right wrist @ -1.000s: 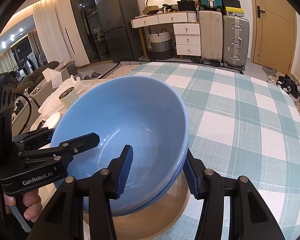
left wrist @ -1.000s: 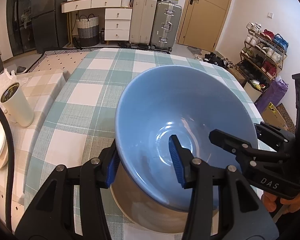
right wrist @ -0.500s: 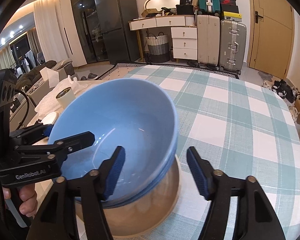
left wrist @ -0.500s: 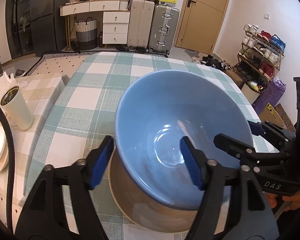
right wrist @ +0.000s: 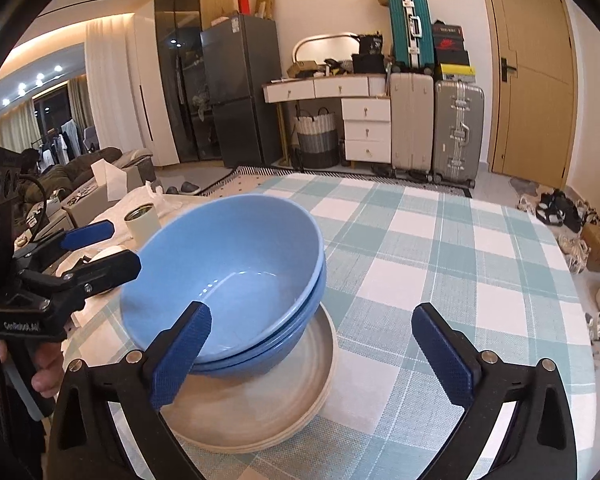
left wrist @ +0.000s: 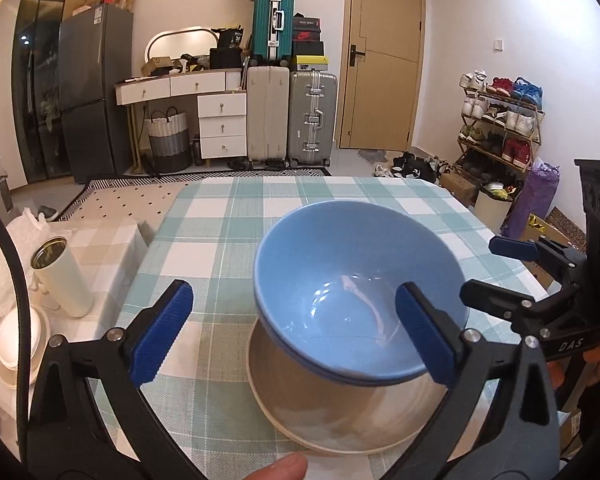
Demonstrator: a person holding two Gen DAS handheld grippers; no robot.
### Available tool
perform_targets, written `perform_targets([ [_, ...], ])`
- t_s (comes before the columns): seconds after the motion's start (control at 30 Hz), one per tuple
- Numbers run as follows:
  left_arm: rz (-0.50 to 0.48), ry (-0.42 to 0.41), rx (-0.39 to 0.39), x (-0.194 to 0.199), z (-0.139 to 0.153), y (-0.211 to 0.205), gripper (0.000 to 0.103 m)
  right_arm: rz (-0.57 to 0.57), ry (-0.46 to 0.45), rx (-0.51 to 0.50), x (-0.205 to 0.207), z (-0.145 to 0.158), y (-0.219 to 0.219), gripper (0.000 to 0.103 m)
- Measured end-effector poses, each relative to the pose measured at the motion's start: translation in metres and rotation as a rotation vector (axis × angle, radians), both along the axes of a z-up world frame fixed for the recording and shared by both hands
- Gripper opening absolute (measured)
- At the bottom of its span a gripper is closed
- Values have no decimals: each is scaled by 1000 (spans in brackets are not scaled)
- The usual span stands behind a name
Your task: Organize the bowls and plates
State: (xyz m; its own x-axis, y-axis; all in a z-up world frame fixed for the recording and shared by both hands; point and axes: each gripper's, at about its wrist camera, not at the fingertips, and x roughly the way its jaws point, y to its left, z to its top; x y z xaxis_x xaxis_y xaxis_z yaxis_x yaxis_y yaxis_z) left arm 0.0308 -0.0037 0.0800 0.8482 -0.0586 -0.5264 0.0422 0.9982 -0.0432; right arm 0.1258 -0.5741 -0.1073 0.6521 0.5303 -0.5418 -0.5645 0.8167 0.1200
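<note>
Nested blue bowls (left wrist: 340, 280) (right wrist: 228, 264) rest on a stack of beige plates (left wrist: 320, 412) (right wrist: 260, 412) on the green-checked tablecloth (left wrist: 220, 248). My left gripper (left wrist: 292, 332) (right wrist: 100, 250) hangs just short of the bowls' left rim. Its jaws are opening wide, and its blue pads (left wrist: 162, 336) touch nothing. My right gripper (right wrist: 312, 354) (left wrist: 496, 270) is back from the right rim, jaws likewise opening. That rim lies loosely between its pads (right wrist: 442, 356), untouched. The bowls sit tilted toward the left.
A white tumbler (left wrist: 62, 276) (right wrist: 142, 220) and a pile of white dishes (left wrist: 16, 344) stand on a lower side table to the left. A thumb (left wrist: 276, 470) shows at the bottom edge. The tablecloth stretches bare beyond and to the right of the bowls.
Both grippers let go of the top blue bowl's rim, opened wide and drew back and up. The bowl now sits in the one below it.
</note>
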Motion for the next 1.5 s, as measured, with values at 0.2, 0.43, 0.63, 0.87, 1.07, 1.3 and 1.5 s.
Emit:
perform_targets([
  [0.2,14,-35,12,-26,-6,11,101,19,-72,-1,-27,-2,-1,102],
  [0.43,21,-53,2,-48,-19,23,101,65,-82,22,-47,-12,2,102],
  [0.63,24,-74,1,-58,-27,25,101,87,-80,31,-55,-20,4,102],
  [0.87,35,-87,-29,-60,-37,28,101,92,-82,41,-62,-27,1,102],
  [1.07,14,-94,-25,-57,-47,23,101,81,-89,59,-69,-31,-1,102],
  [1.3,-9,-104,-31,-59,-53,18,101,82,-120,77,-80,-33,-3,102],
  [1.5,-12,-117,-35,-58,-57,19,101,88,-140,78,-84,-34,-2,102],
])
